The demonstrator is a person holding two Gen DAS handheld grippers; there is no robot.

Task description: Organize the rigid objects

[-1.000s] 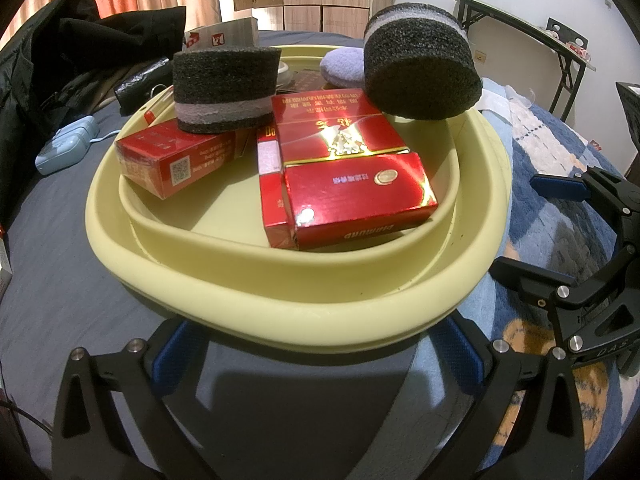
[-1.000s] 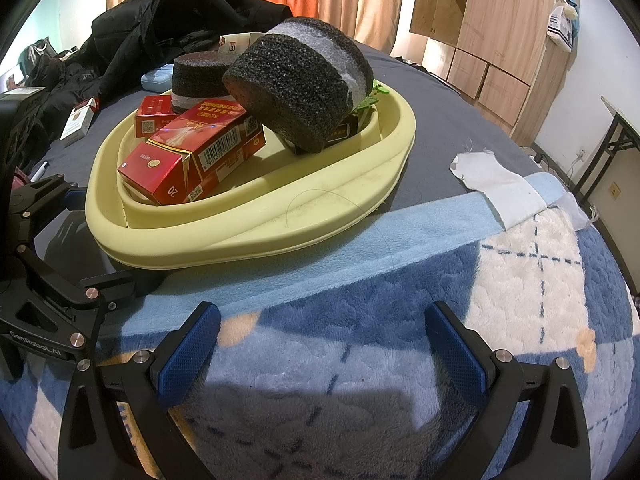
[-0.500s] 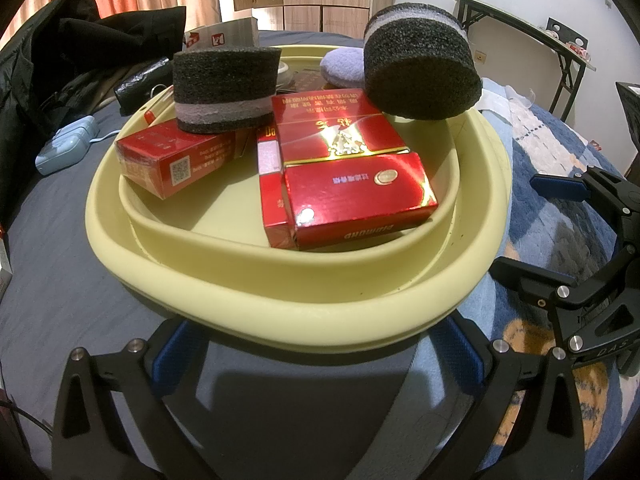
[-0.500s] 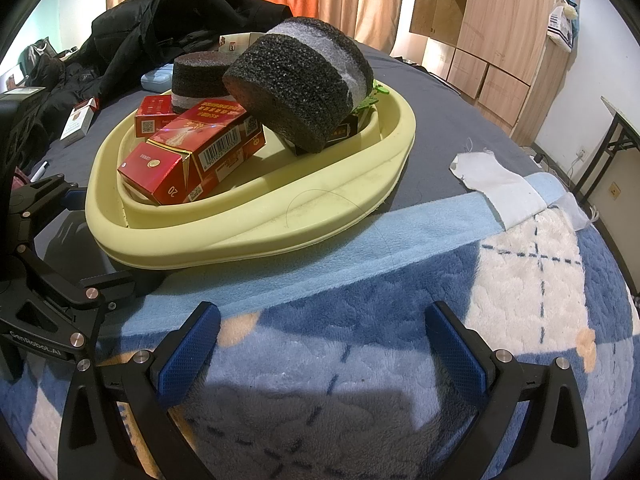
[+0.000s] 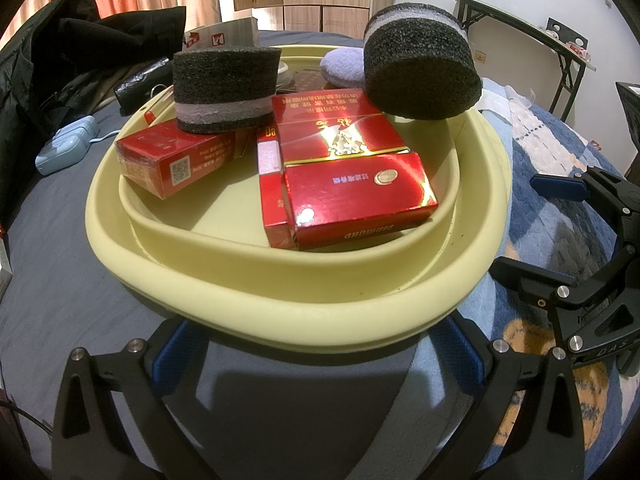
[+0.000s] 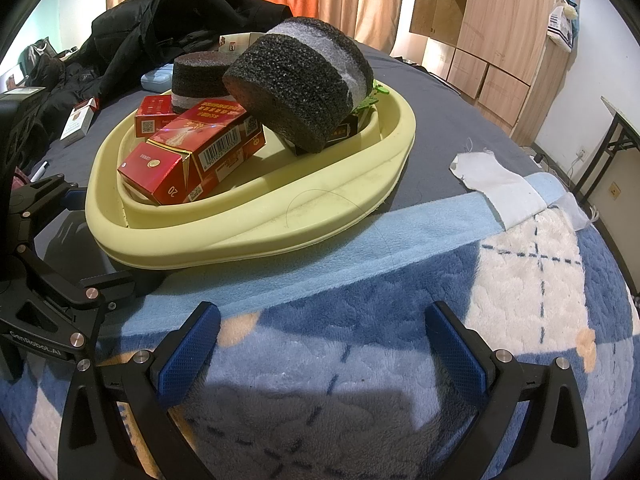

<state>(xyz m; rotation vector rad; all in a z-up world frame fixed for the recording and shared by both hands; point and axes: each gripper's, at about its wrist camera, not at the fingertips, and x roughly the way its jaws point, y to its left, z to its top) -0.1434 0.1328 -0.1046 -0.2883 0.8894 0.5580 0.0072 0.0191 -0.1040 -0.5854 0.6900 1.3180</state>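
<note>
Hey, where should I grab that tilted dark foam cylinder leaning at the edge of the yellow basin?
Grip the tilted dark foam cylinder across its curved side wall, coming from above on the right gripper's side. It leans on the pale yellow basin's rim with its flat face angled outward, so the round sides are exposed for the fingers.

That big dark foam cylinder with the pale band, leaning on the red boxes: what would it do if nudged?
The big dark foam cylinder probably rolls or topples: it rests tilted on the red boxes, near the rim of the yellow basin. Its porous texture suggests it is light and would squash in a grip. That rough surface likely resists slipping.
</note>
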